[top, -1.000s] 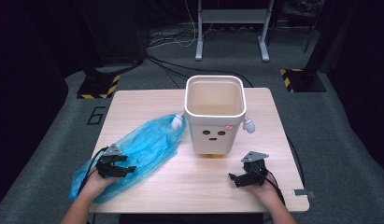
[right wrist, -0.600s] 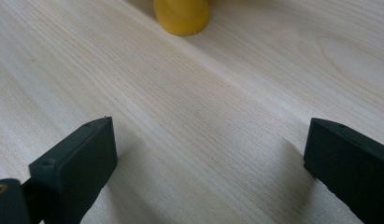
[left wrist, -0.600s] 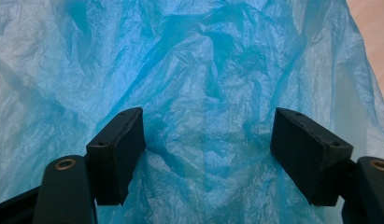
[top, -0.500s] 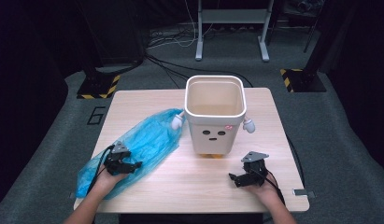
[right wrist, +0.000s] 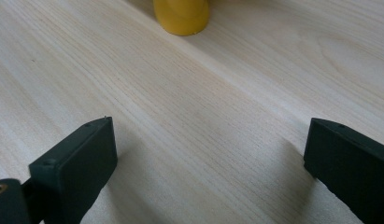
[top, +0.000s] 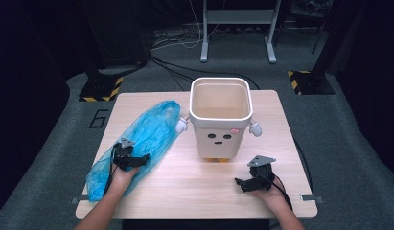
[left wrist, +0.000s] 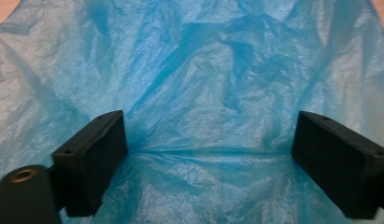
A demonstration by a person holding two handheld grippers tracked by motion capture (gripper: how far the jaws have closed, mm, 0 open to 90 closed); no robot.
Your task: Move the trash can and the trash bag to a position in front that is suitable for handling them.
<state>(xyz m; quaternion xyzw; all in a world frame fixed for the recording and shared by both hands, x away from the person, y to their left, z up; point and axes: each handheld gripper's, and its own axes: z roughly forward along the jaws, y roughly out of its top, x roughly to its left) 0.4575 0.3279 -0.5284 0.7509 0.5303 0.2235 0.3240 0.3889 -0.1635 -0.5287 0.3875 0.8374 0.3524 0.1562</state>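
Left gripper (top: 137, 160): jaws wide, blue bag (top: 149, 134) between and beneath them; one film fold is best pinched. Right gripper (top: 246, 183): wide, nothing held.

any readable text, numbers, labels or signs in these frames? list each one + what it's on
"6": dark numeral on the grey floor left of the table.
Small red mark on the front of the white bin, beside its drawn face: too small to read.
Blue bag, left gripper and right gripper: no lettering visible.
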